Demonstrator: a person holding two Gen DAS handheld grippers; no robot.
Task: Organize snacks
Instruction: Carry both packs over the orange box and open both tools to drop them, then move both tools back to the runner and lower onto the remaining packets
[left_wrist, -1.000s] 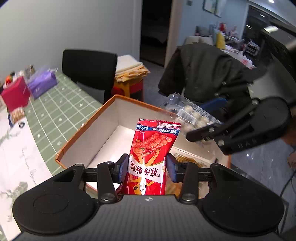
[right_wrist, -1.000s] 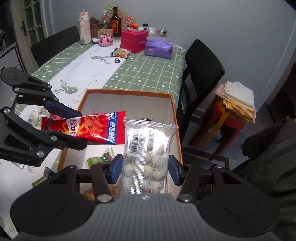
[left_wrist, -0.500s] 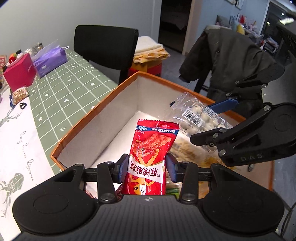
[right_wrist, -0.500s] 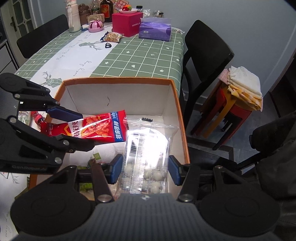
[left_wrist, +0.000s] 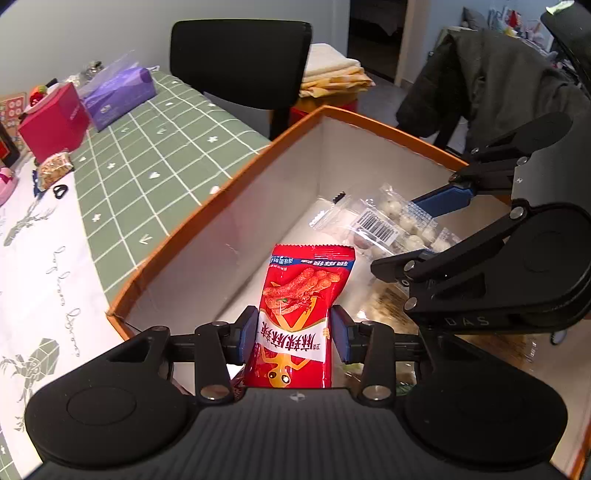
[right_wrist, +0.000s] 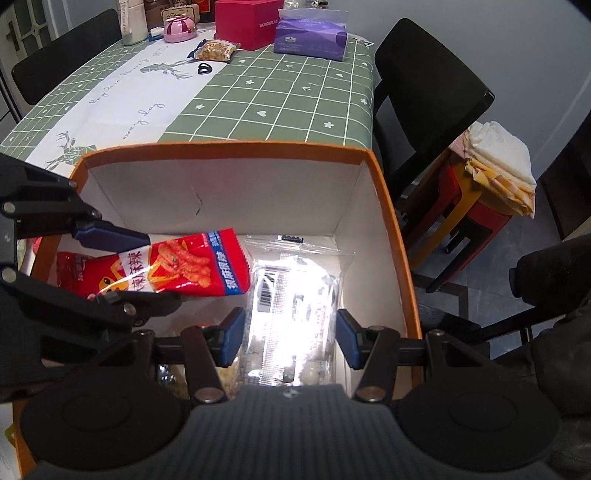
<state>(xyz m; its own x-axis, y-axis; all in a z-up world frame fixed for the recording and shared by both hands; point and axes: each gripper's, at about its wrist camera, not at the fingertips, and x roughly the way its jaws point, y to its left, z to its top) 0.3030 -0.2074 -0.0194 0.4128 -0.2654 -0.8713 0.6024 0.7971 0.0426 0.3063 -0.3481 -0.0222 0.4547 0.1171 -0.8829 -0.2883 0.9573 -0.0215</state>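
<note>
Red foil fills my left tongs (left_wrist: 294, 334): both blue pads press the sides of the chip bag (left_wrist: 303, 314), which stands upright between them with its top seam pointing away from me. I hold these tongs low over the near end of the box (left_wrist: 236, 173), aimed along its length, so the bag hangs inside the white walls, above the floor. From the right wrist view the same bag (right_wrist: 170, 269) lies nearly level across the left half of the box (right_wrist: 391, 236), one dark finger above it and one below.

My right tongs (right_wrist: 290, 341) come in from the other side, tilted downward into the right half of the box. Between their pads sits the clear pack (right_wrist: 295, 291) of pale round sweets, barcode up, its far end reaching toward the back wall. Glare washes out most of it. The left pad touches the wrapper; at the right pad I cannot tell whether a thin gap remains, so whether I am gripping it I cannot say. In the left wrist view these tongs (left_wrist: 424, 229) straddle the pack (left_wrist: 391, 221) near the far right wall.

Both bags are just beside each other, the chip bag's end at the pack's left edge. More wrappers lie on the box floor beneath, too blurred to name. The box stands on the green checked surface (right_wrist: 258, 92).
</note>
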